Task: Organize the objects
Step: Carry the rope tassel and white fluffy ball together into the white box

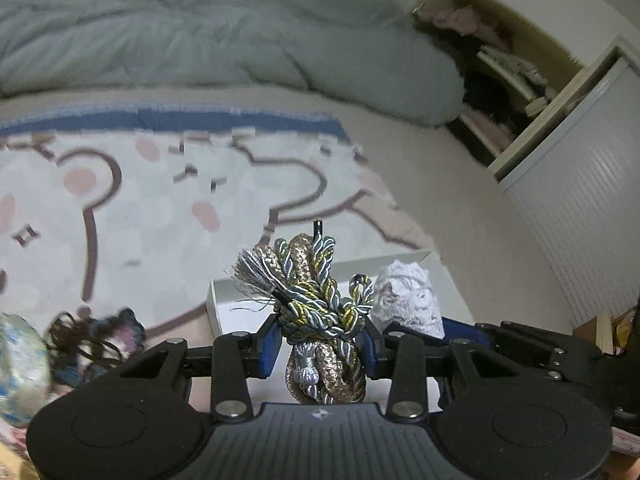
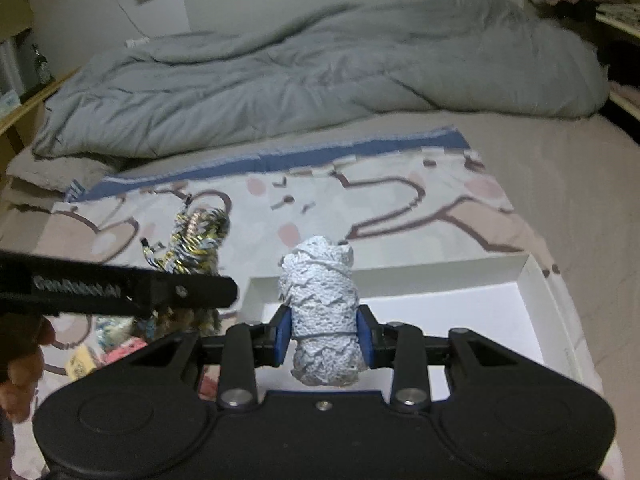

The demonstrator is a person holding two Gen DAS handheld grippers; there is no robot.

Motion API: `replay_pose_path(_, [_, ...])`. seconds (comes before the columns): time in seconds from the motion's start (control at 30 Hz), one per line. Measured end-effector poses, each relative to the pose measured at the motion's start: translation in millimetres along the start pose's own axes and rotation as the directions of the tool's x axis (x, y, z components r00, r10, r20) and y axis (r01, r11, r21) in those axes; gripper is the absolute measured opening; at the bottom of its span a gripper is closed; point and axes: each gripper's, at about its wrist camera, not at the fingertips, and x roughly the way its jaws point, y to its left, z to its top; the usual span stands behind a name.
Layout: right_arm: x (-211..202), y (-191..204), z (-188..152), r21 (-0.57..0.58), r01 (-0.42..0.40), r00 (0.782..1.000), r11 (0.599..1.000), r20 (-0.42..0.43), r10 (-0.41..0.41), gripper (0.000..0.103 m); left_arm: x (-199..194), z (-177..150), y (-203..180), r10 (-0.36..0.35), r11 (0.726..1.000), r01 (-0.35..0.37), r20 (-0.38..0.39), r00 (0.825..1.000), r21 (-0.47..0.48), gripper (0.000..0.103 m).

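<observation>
With each hand-held gripper clamped, the left hand-held gripper [image 1: 320, 346] on the twisted grey-gold cord bundle [image 1: 316, 300] and the right hand-held gripper [image 2: 324, 338] on the pale lace roll [image 2: 320, 304], I lower both into the shallow white cardboard box [image 2: 536, 304] just ahead before releasing.

We see the left gripper [image 1: 320, 342] clamped on a cord bundle [image 1: 316, 304], above a white box [image 1: 236, 300] on the patterned blanket [image 1: 160, 200]. Just right, a lace roll [image 1: 408, 300] sits in the right gripper [image 1: 416, 330]. A grey duvet [image 1: 200, 32] lies behind, a shelf [image 1: 512, 80] beyond.
</observation>
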Motion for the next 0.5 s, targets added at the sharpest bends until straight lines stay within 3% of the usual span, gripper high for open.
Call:
replay_pose_path(0.4, [50,-24,-5,0.062,0.013,0.997,0.998,-0.076,-0.008,0.035,54,0,24,0.027,0.999,-0.03,-0.075,0.997,-0.028,0.041])
replay_pose_path(0.5, [56,-28,-5,0.085,-0.001,0.997,0.996,-0.075,0.008,0.038,57,-2,26,0.025,0.999,-0.028,-0.083,0.996,-0.041,0.053])
